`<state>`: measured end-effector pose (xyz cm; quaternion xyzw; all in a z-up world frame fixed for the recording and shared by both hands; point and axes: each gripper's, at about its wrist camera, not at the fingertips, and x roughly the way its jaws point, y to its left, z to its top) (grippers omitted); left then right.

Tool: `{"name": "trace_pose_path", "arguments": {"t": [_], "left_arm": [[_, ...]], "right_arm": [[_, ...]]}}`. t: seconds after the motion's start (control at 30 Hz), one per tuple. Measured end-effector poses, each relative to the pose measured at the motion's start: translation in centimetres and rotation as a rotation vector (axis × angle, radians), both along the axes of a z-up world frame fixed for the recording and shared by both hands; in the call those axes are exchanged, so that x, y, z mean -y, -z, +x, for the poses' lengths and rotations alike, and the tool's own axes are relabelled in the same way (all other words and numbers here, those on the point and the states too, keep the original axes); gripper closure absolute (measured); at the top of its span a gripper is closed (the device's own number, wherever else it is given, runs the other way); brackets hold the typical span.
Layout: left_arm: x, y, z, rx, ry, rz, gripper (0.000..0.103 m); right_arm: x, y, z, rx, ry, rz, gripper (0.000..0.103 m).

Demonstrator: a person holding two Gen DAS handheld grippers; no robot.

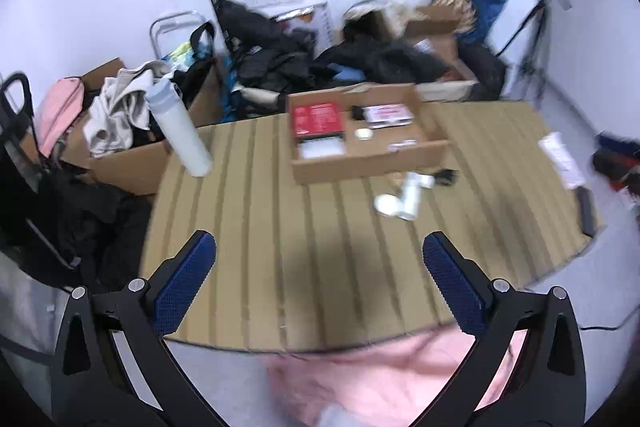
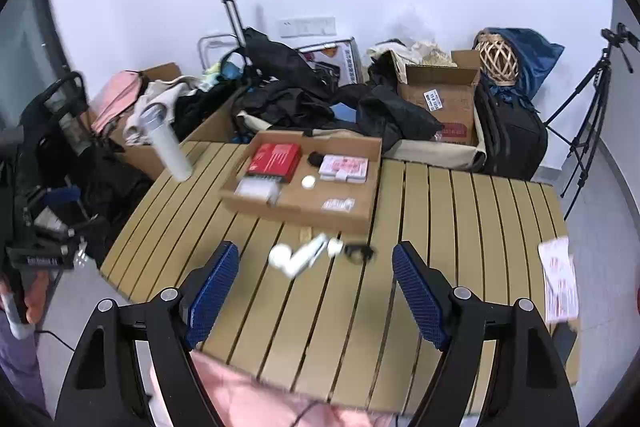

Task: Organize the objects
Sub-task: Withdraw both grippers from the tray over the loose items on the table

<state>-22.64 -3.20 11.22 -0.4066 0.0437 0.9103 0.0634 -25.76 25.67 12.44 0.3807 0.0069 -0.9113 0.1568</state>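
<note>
Wooden slats of the counter (image 2: 440, 227) carry a cardboard tray (image 2: 304, 213), while both tools, left (image 1: 319, 285) and right (image 2: 315, 293), hang spread and empty.

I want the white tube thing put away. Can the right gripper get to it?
Probably yes. The right gripper is open and empty, and only bare slatted wooden table lies between it and the white plastic tube.

No text is resolving legibly in either view. White sticker (image 2: 433, 100) on the side of the brown carton (image 2: 440, 107) is showing printed lines, too small to read. Red band lower on that carton: characters blurred. Red box (image 2: 274, 157) and pink printed pack (image 2: 344, 167) in the cardboard tray (image 2: 296, 211): print smeared. Leaflet (image 2: 559, 283) at the tabletop (image 2: 340, 307) edge: red marks only. Black device (image 2: 40, 259) at left is carrying a white wordmark, motion-blurred.
</note>
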Motion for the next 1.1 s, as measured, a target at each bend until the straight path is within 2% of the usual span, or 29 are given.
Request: {"name": "trace_pose_path", "arguments": {"t": [0.1, 0.17, 0.27, 0.33, 0.43, 0.53, 0.63, 0.73, 0.77, 0.8, 0.87, 0.93, 1.0, 1.03, 1.1], "left_arm": [[-0.5, 2.0, 6.0, -0.032, 0.063, 0.066, 0.0], [-0.4, 4.4, 9.4, 0.006, 0.045, 0.143, 0.0], [0.0, 7.2, 12.3, 0.037, 0.042, 0.264, 0.0], [-0.4, 8.7, 12.7, 0.066, 0.021, 0.25, 0.0], [-1.5, 9.6, 11.6, 0.074, 0.052, 0.169, 0.0], [-1.1, 10.5, 10.4, 0.074, 0.014, 0.19, 0.0], [-0.9, 12.7, 9.5, 0.098, -0.005, 0.209, 0.0], [-1.1, 14.3, 7.8, 0.087, 0.008, 0.194, 0.0], [-1.3, 14.7, 7.1, 0.08, 0.011, 0.177, 0.0], [-1.5, 15.1, 5.9, 0.068, 0.009, 0.149, 0.0], [-1.6, 16.0, 3.1, 0.055, -0.009, 0.106, 0.0], [-1.4, 16.9, 0.4, 0.059, -0.035, 0.108, 0.002], [-1.2, 17.7, -2.9, 0.071, -0.045, 0.144, 0.006], [-1.3, 18.2, -4.5, 0.083, -0.052, 0.155, 0.011], [-1.9, 19.0, -8.1, 0.1, -0.034, 0.167, 0.014]], "right_arm": [[0.3, 3.1, 5.9, -0.016, -0.029, -0.013, 0.021], [0.8, 5.6, 9.0, 0.002, -0.023, -0.003, 0.021], [1.2, 8.6, 12.3, 0.017, -0.013, -0.019, 0.021], [1.4, 10.7, 13.4, 0.044, -0.002, -0.05, 0.021], [1.8, 12.4, 13.5, 0.086, -0.017, -0.048, 0.021], [1.4, 13.2, 12.8, 0.066, 0.01, -0.049, 0.021], [0.6, 14.0, 12.1, 0.046, 0.036, -0.067, 0.021], [0.3, 15.0, 11.4, -0.027, 0.087, 0.0, 0.021], [0.2, 15.8, 10.6, -0.017, 0.096, 0.031, 0.021], [-0.1, 16.7, 9.4, 0.023, 0.11, 0.055, 0.021], [-0.9, 17.9, 7.3, 0.078, 0.13, 0.041, 0.021], [-1.7, 19.0, 4.6, 0.104, 0.138, -0.003, 0.021], [-1.9, 19.9, 2.0, 0.122, 0.129, -0.002, 0.021], [-1.9, 20.2, 1.2, 0.124, 0.124, 0.0, 0.022], [-1.6, 21.0, -1.7, 0.135, 0.115, 0.026, 0.027]]}}
